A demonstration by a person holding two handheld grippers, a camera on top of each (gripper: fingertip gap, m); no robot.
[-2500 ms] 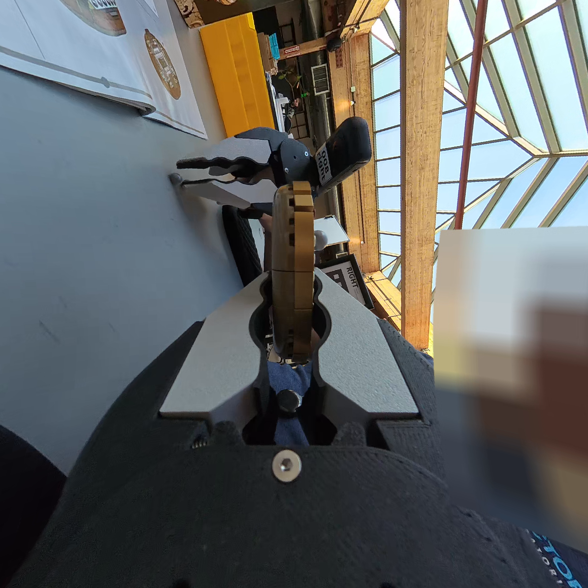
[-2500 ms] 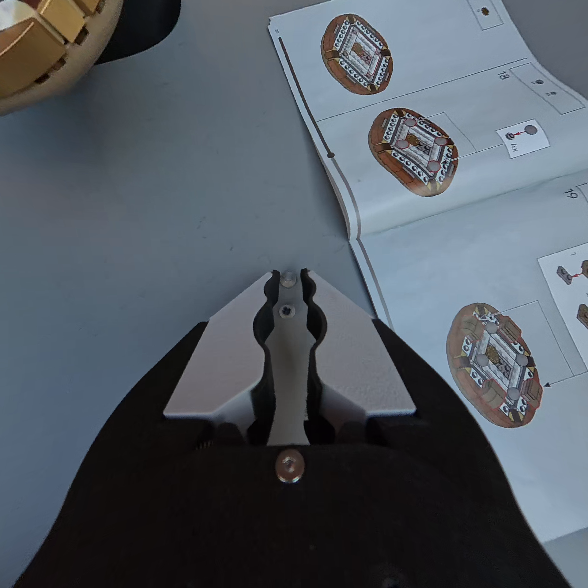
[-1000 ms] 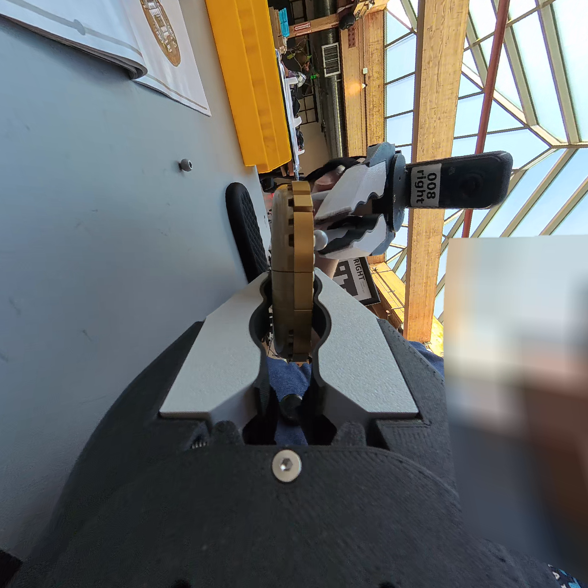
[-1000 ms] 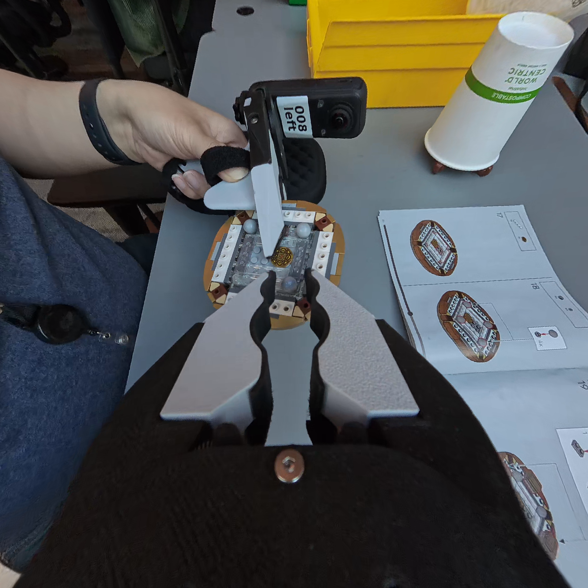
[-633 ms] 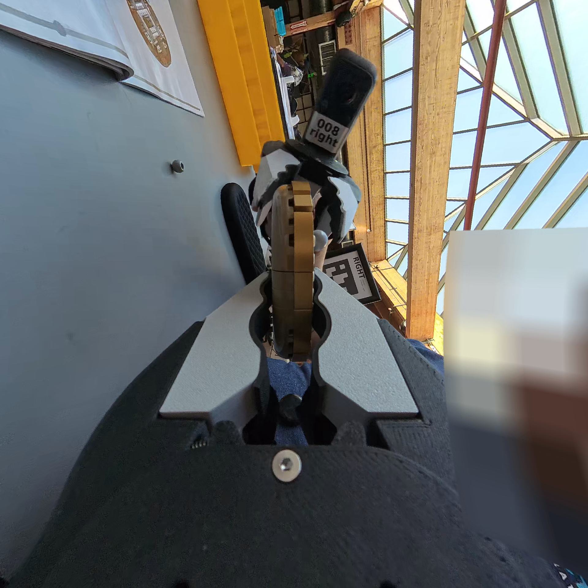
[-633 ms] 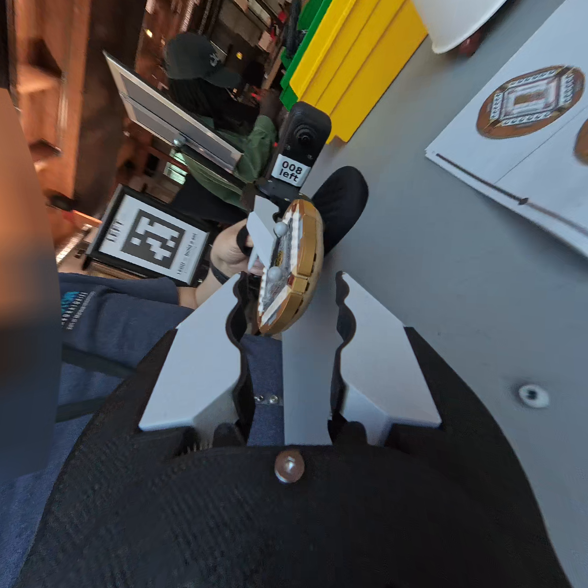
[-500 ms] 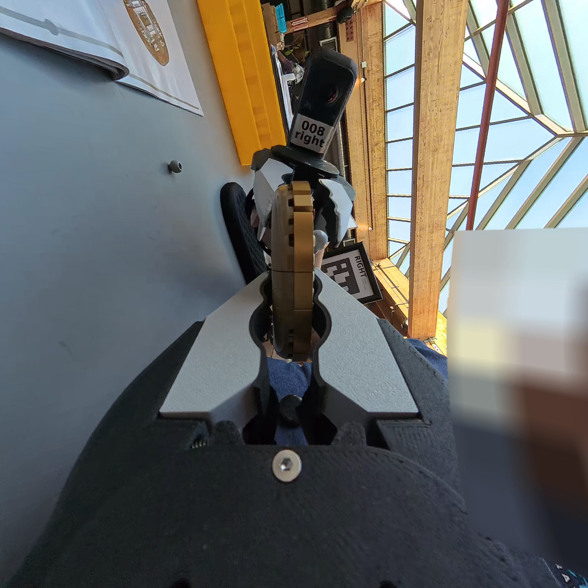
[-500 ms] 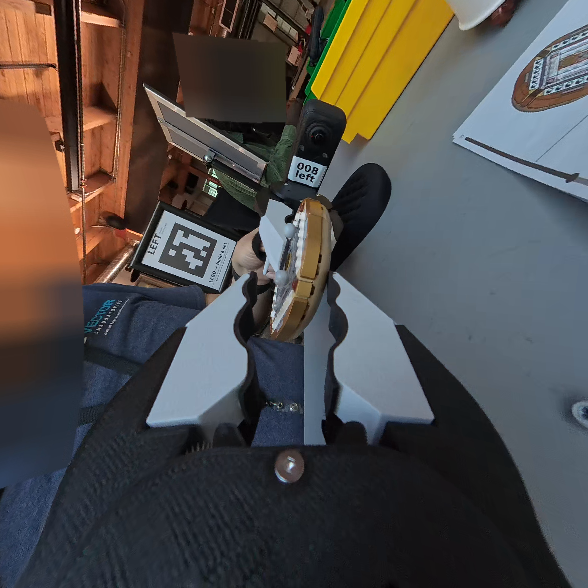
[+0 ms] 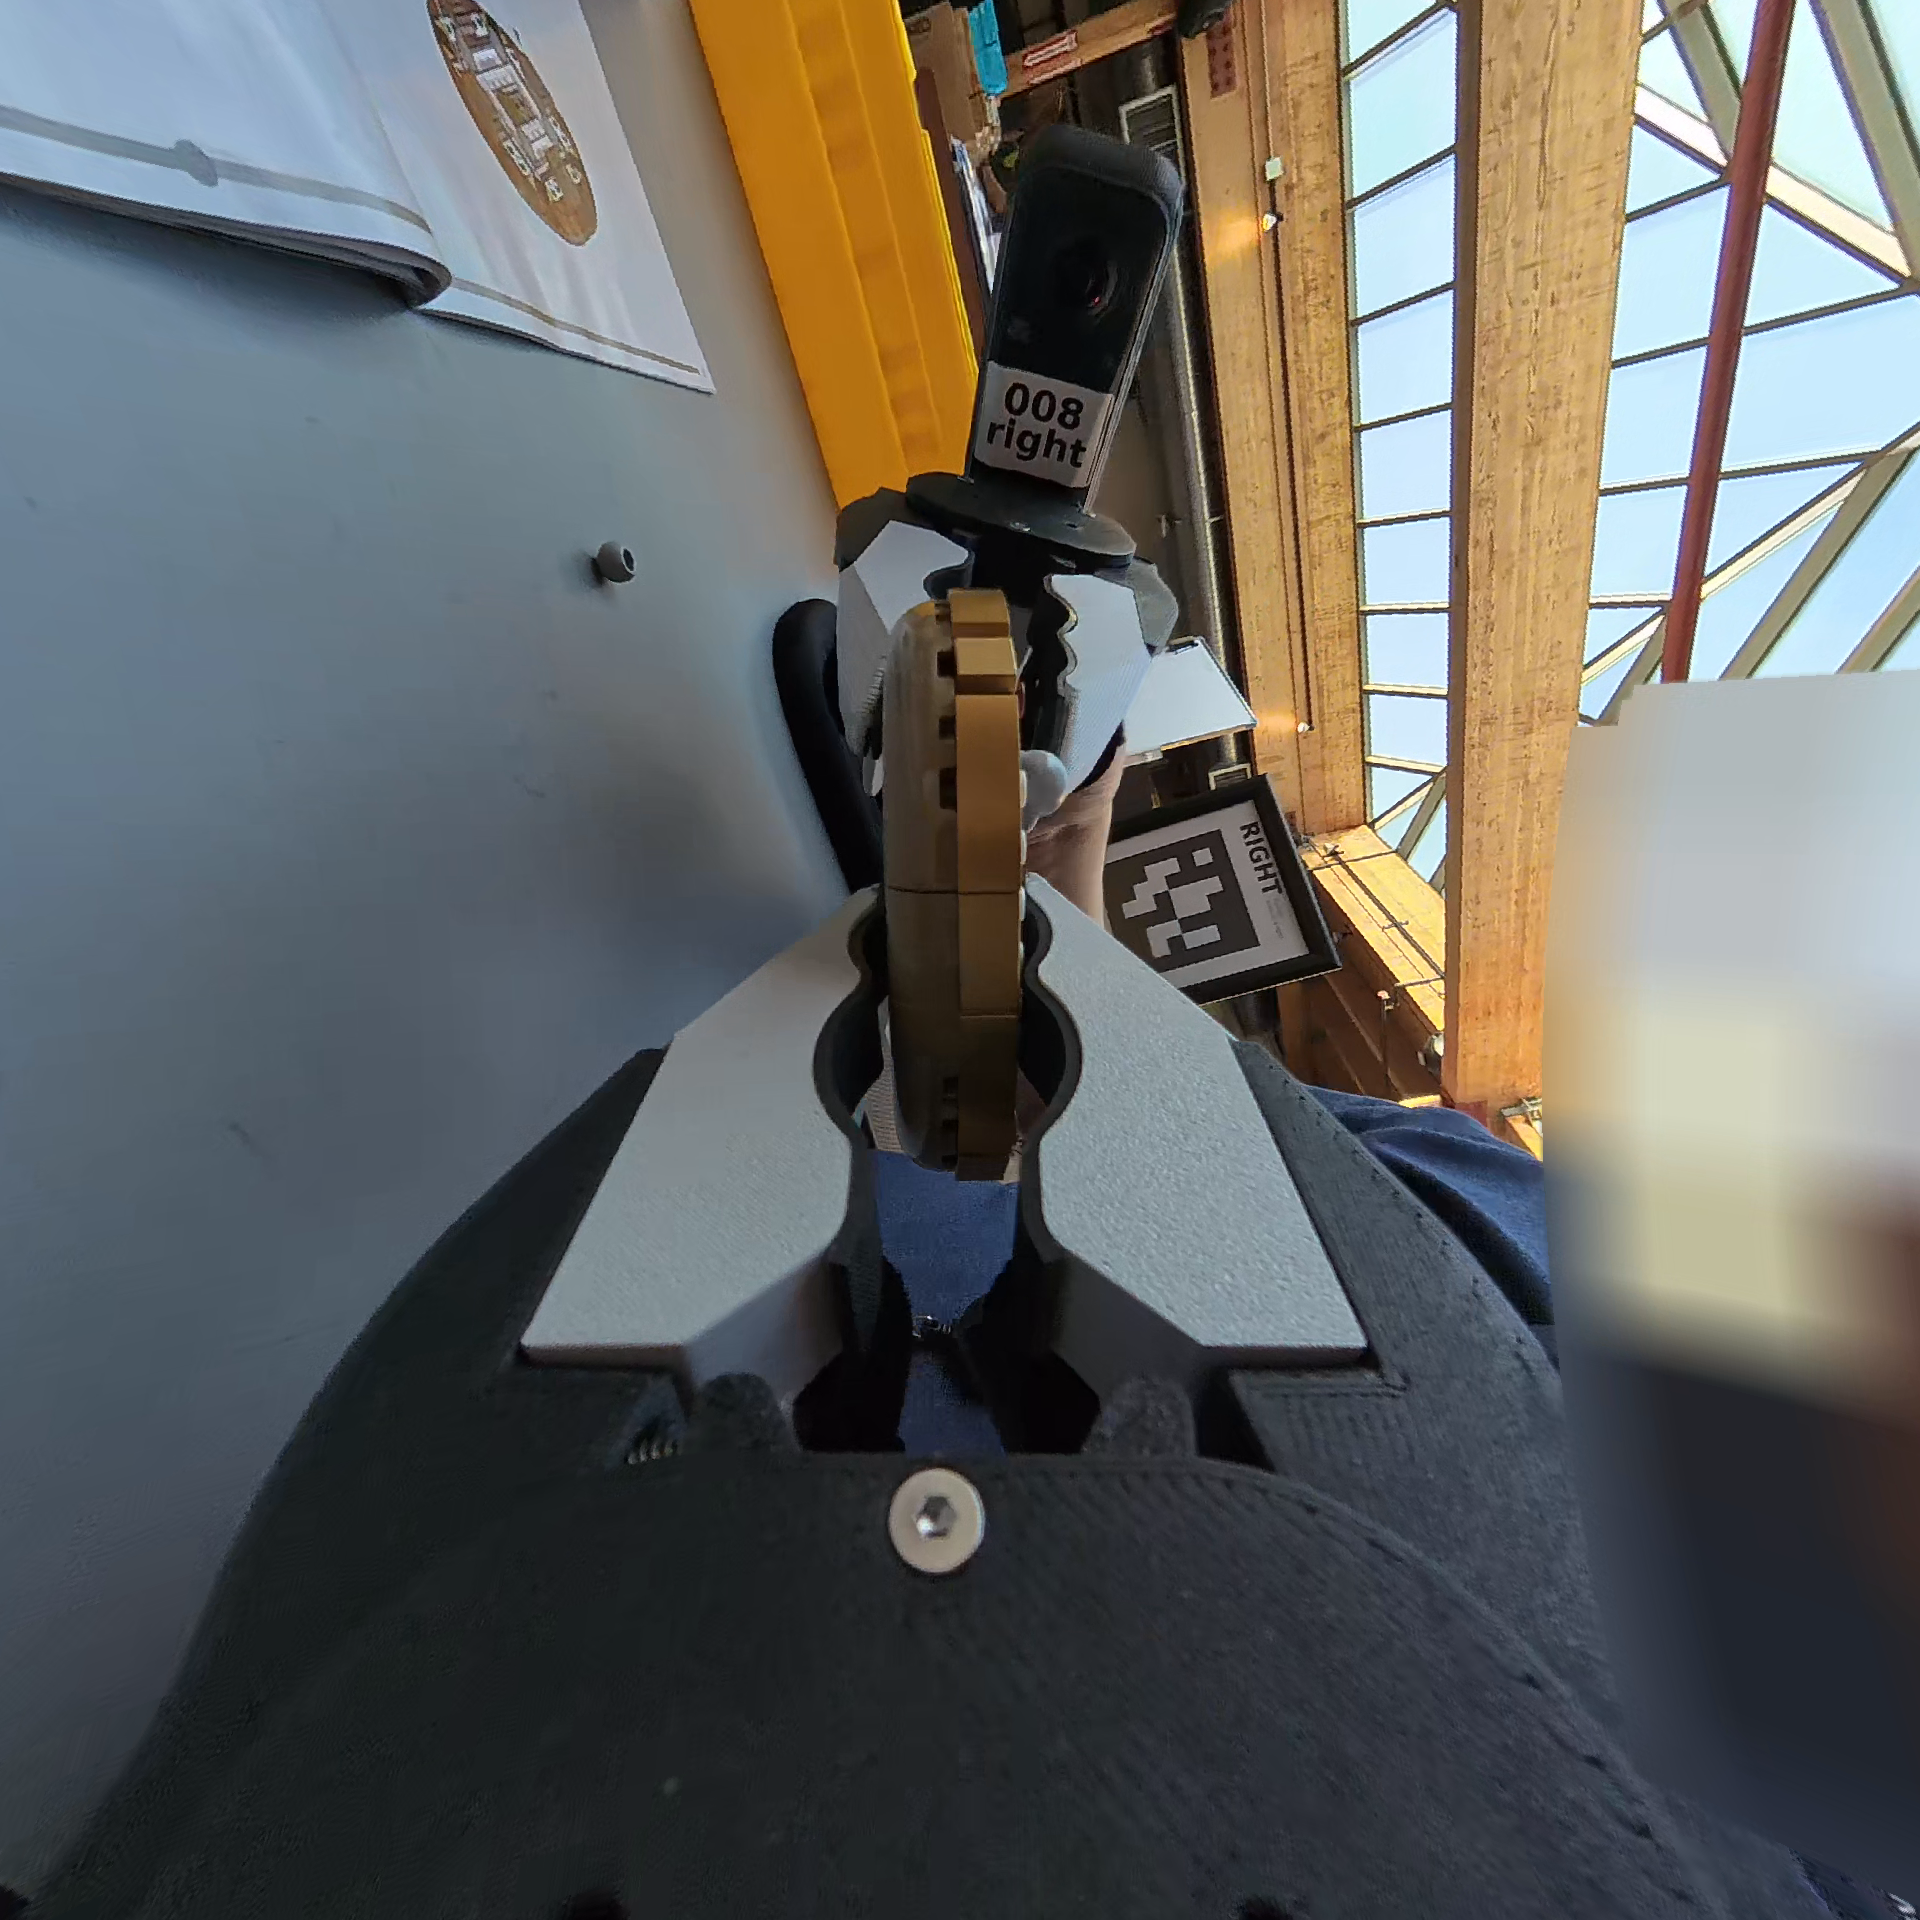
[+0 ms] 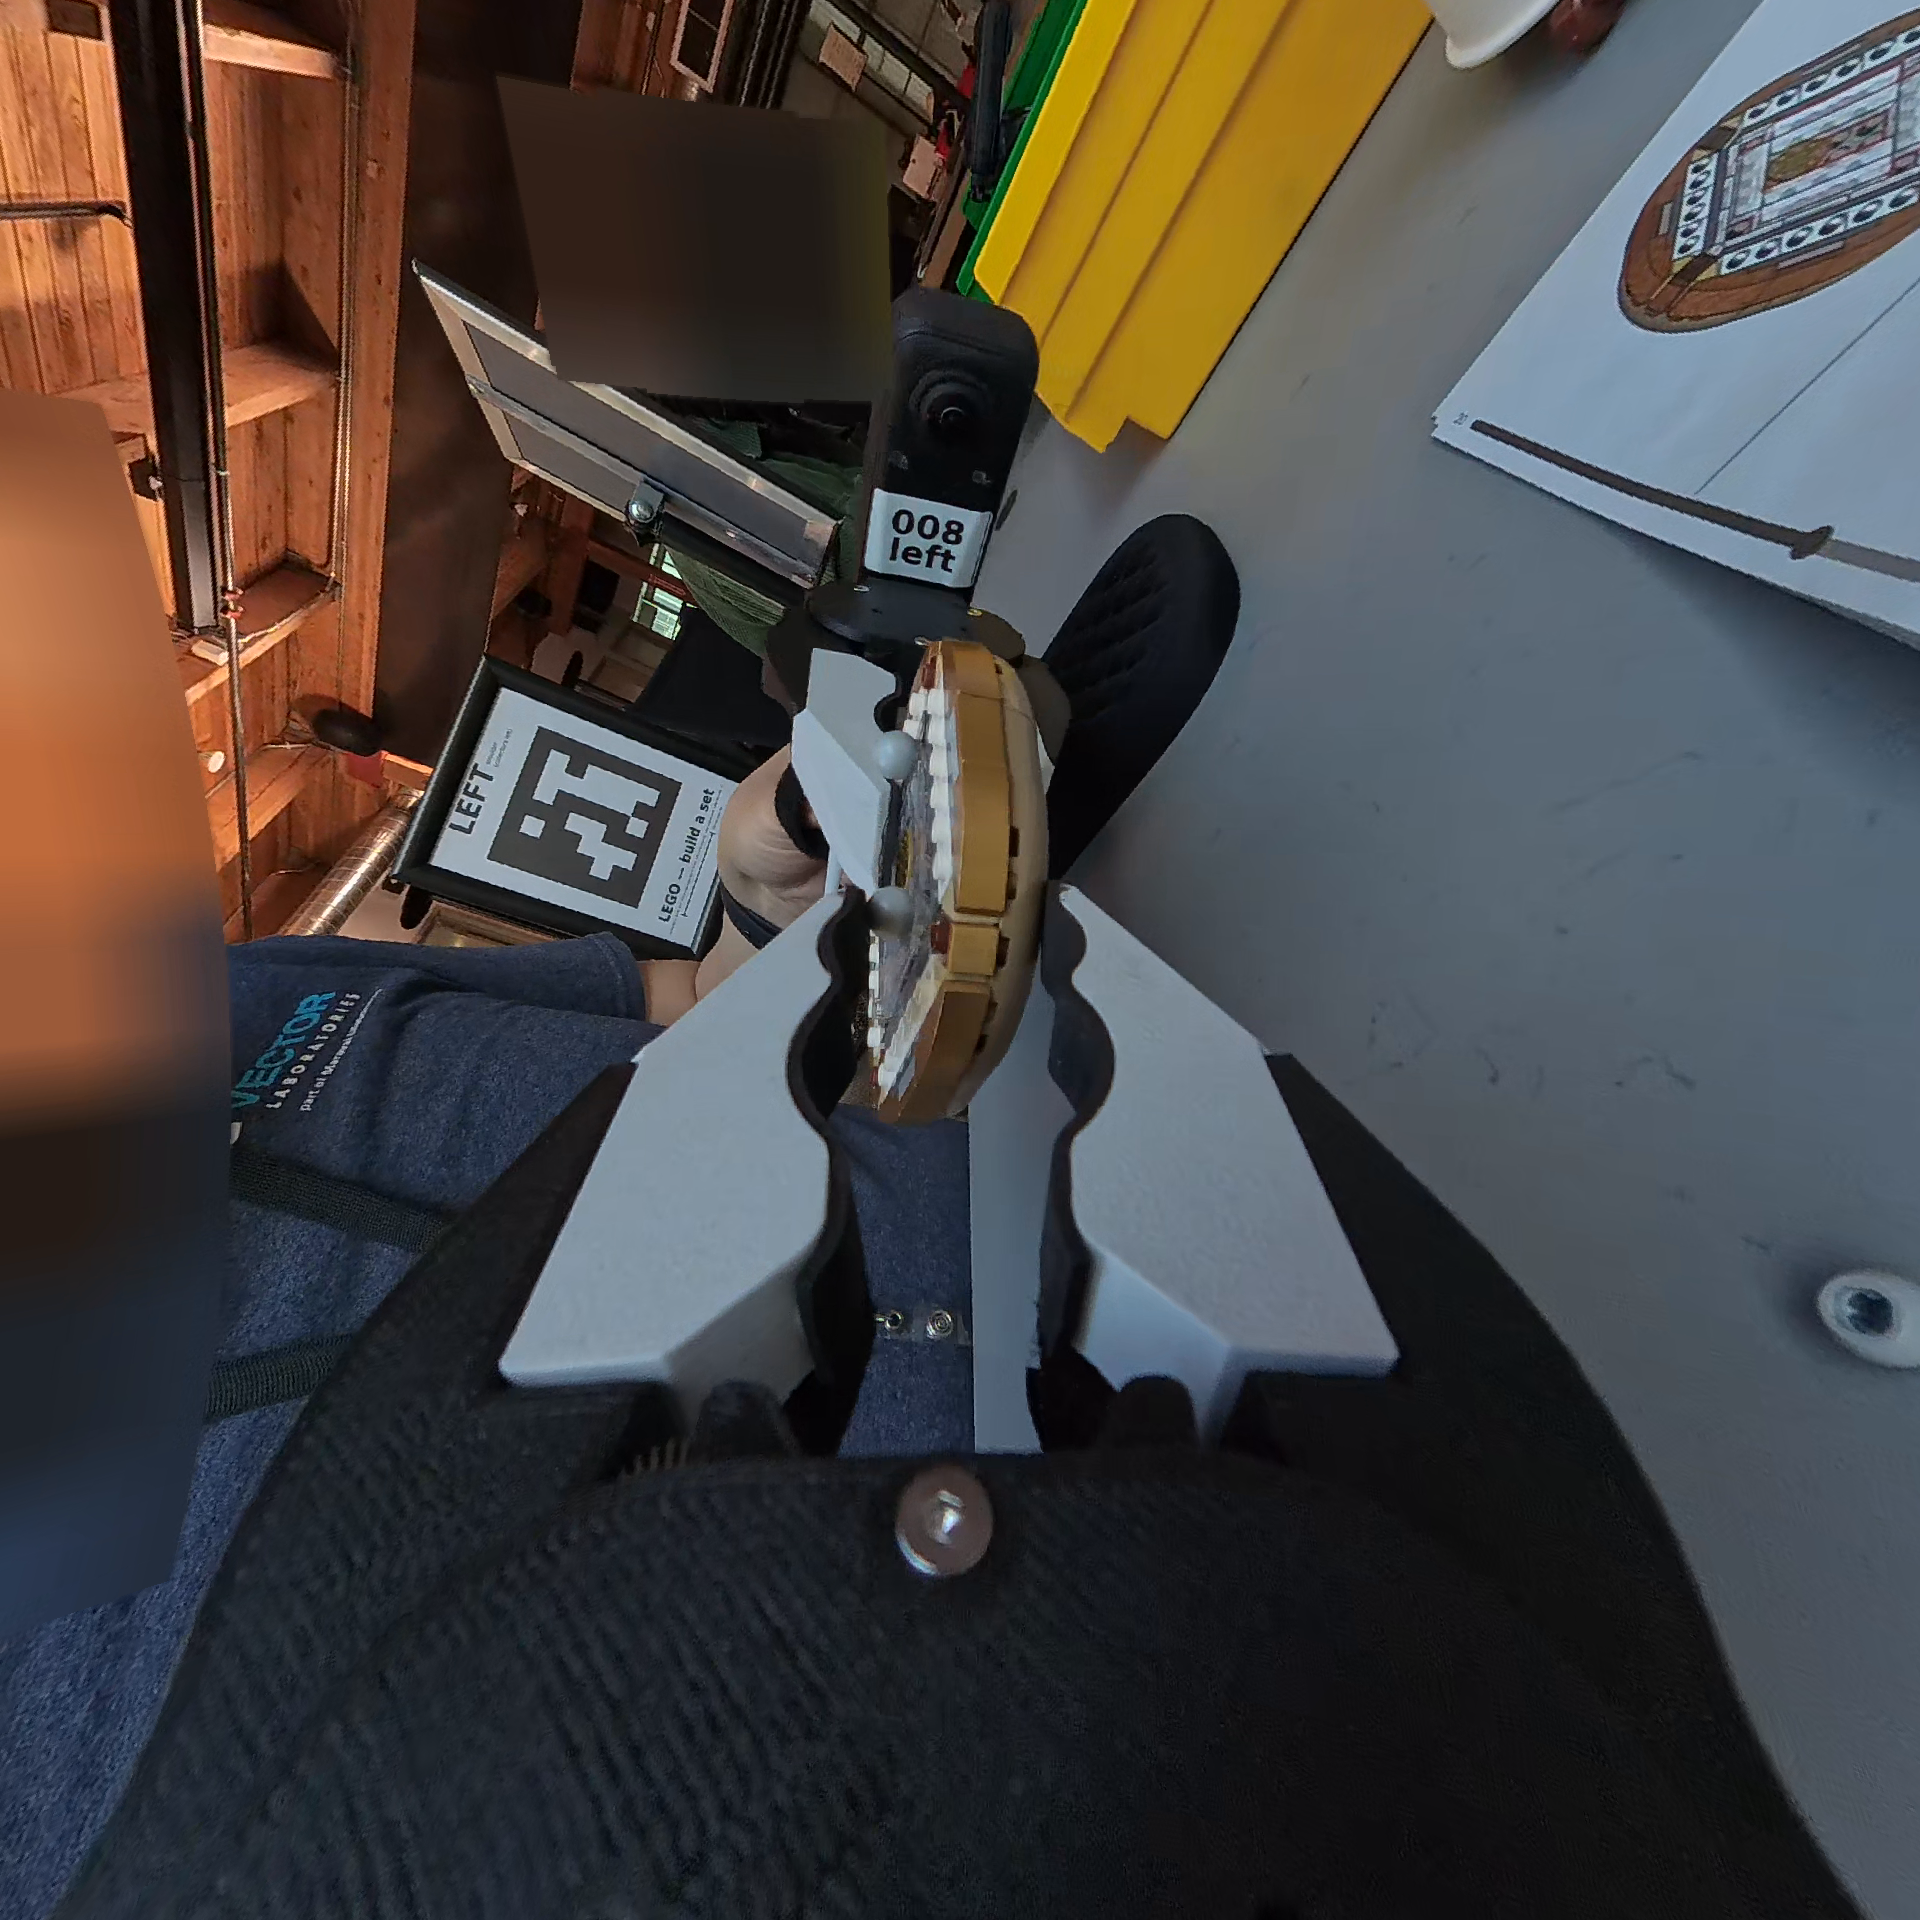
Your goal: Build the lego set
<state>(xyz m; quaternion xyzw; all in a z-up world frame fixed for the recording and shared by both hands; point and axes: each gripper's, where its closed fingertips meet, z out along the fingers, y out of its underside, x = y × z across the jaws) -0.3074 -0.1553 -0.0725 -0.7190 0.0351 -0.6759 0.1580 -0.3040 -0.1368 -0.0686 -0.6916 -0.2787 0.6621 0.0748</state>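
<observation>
Gripping the round tan-and-gold lego disc (image 9: 951, 935) edge-on, your left gripper (image 9: 951, 925) has its two grey fingers (image 9: 727, 1174) pressed against the disc's flat faces, so the model stands upright between them, lifted off the grey tabletop (image 9: 312, 831). The smooth tan underside faces the left finger; the studded top faces the right one.

From the far rim your right gripper (image 10: 940, 925) straddles the same disc (image 10: 966, 914). Its jaws stand partly apart: the right finger (image 10: 1174, 1174) lies just beside the tan underside, while the left finger (image 10: 717, 1143) is clear of the studded white-and-brown face, with a gap showing there. You cannot tell from these views whether either finger truly touches. Two small grey ball-shaped pieces (image 10: 891, 908) stick out of the top face, the nearer one just off the left fingertip.

Beyond the right fingers, the open white instruction booklet (image 10: 1704, 312) lies flat on the table, and a stack of yellow plastic bins (image 10: 1174, 187) sits past it. A small grey round stud (image 10: 1865, 1311) lies loose on the tabletop off to the right finger's outer side. A framed black-and-white marker card (image 10: 582, 821) stands behind the left gripper.
</observation>
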